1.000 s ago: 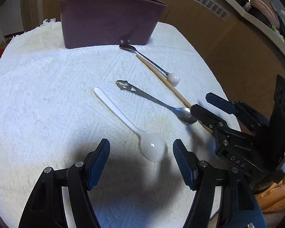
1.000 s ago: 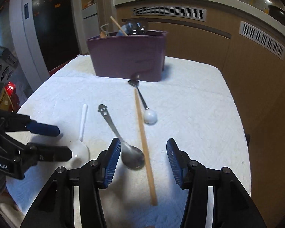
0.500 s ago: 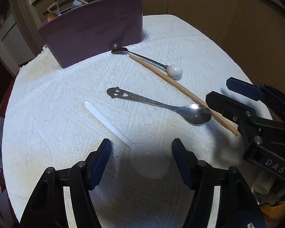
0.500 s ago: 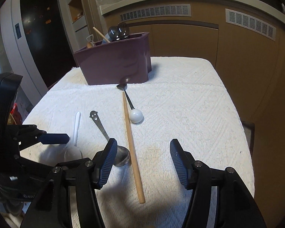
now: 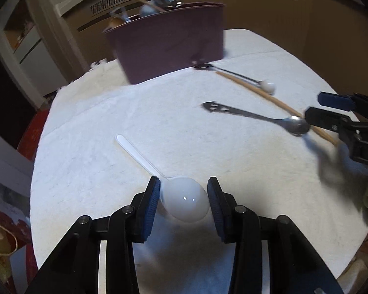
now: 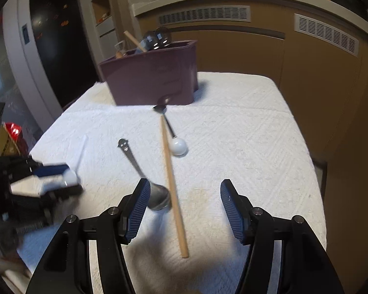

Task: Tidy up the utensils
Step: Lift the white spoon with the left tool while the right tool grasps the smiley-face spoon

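Note:
A white plastic spoon (image 5: 184,199) lies on the white cloth. My left gripper (image 5: 183,197) has closed on its bowl, with the pads against both sides. A steel spoon (image 5: 295,125) with a face cut-out handle, a wooden chopstick (image 5: 279,104) and a small spoon with a white ball end (image 5: 267,86) lie further right. My right gripper (image 6: 185,202) is open over the steel spoon's bowl (image 6: 158,196) and the chopstick (image 6: 173,183). A purple utensil holder (image 5: 169,41) stands at the back; it also shows in the right wrist view (image 6: 154,76).
The table is covered by a white cloth (image 6: 245,134). Wooden cabinets (image 6: 257,49) stand behind it. A red object (image 5: 34,127) sits off the left edge. The holder has several utensils (image 6: 157,40) in it.
My left gripper has moved forward and narrowed from wide open onto the white spoon's bowl. My right gripper has come closer over the steel spoon and chopstick, still open.

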`<state>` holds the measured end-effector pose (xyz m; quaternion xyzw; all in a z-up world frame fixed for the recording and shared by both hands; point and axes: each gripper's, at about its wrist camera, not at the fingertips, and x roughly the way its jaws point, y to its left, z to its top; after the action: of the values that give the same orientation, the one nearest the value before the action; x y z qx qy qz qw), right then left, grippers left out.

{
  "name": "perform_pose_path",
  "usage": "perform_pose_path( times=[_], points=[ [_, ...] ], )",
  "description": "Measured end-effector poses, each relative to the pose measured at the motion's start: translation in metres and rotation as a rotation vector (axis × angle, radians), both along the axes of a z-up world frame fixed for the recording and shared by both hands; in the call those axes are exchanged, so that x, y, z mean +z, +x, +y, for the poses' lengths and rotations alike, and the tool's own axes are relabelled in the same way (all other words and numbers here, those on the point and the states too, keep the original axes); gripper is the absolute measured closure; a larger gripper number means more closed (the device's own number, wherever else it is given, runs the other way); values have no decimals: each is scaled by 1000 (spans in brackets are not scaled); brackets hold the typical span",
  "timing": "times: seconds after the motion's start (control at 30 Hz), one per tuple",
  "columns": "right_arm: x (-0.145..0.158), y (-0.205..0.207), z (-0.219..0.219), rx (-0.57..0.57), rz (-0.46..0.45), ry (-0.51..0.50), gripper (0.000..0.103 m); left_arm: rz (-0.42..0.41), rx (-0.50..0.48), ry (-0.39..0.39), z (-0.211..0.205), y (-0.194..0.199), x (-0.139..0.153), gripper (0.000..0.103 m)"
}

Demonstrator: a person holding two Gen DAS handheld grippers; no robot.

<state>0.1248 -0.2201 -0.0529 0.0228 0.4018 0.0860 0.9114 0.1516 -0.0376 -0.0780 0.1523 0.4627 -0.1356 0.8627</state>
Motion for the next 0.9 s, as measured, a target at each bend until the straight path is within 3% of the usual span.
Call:
perform_pose_path(
  times=[0.2,0.37,0.43,0.57,0.6,0.63,0.7,0.83,0.9],
  points=[
    [0,20,47,215,54,-82,42,18,139,-37,53,14,-2,64],
    [-7,59,80,334,103,-114,44,90,142,-188,74,13,2,64],
    [-12,77,86,353,138,-100,56,105,143,-218,81,13,3,62],
    [-20,93,95,362,144,-137,67,128,164,-271,98,10,6,54],
    [-21,96,98,363,144,-148,73,140,176,-293,103,11,6,54],
    [-21,97,101,366,141,-159,89,155,195,-318,107,13,6,52],
    [-21,98,105,368,139,-184,90,179,240,-350,114,18,5,51],
    [-17,90,107,364,126,-184,91,162,337,-320,123,31,6,49],
    [-14,87,101,350,123,-162,100,153,350,-313,120,40,7,49]
  ],
)
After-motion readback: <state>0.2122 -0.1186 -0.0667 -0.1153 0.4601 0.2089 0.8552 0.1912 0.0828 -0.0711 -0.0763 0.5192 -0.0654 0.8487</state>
